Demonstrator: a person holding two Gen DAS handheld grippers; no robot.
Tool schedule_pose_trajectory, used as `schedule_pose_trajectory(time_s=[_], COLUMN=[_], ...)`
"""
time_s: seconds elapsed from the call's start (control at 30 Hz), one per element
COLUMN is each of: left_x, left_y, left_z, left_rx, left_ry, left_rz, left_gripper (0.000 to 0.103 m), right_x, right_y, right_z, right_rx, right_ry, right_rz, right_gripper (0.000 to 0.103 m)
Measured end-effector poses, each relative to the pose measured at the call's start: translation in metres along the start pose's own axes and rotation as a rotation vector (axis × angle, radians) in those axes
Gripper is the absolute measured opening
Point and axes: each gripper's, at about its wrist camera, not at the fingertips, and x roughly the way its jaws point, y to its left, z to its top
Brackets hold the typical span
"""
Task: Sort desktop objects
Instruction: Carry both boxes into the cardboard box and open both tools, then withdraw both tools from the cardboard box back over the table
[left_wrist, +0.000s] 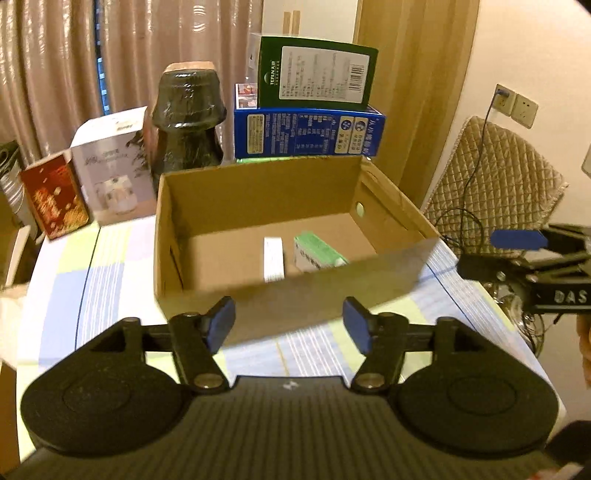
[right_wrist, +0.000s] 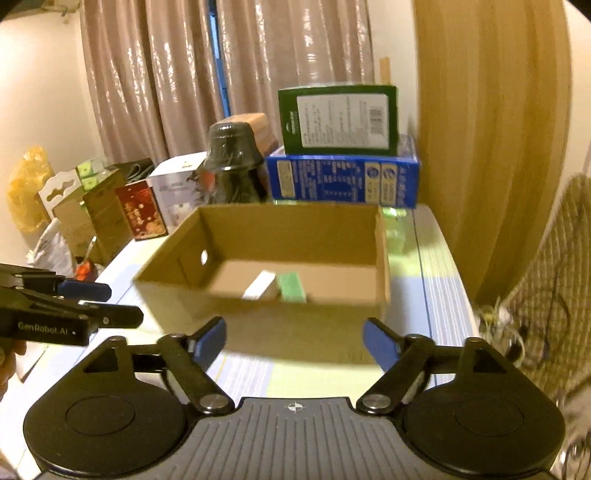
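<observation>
Both grippers, left (left_wrist: 289, 325) and right (right_wrist: 294, 341), hang spread and empty before the carton (left_wrist: 295, 291). A white box (left_wrist: 273, 258) and green box (left_wrist: 317, 253) lie inside. For your next pick, approach level and centre the jaws first.

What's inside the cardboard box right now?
The cardboard box holds a white packet and a green packet, lying side by side on its floor. The near wall hides their front ends and the floor behind it.
</observation>
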Motion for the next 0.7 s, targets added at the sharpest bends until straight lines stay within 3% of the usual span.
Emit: schedule_pose_trajectory(time_s=[0.3,0.53,0.7], left_x=[-0.061,-0.087,-0.097], left_y=[-0.029,-0.053,-0.064], left_z=[-0.079,-0.127,-0.151], left_rx=[-0.028,-0.037,-0.020], left_ry=[0.010,0.007,0.008], left_rz=[0.012,0.024,0.031], left_gripper=[0.083,0.093,0.097], right_x=[-0.070,-0.097,-0.100], right_y=[-0.008,-0.006,-0.002], right_z=[-0.094,-0.143,-0.159], right_rx=[0.162,0.129,0.071], right_ry=[0.050,0.094,0.102], right_rz=[-0.039,-0.090,-0.102], right_gripper=[0.096,0.101,0.101])
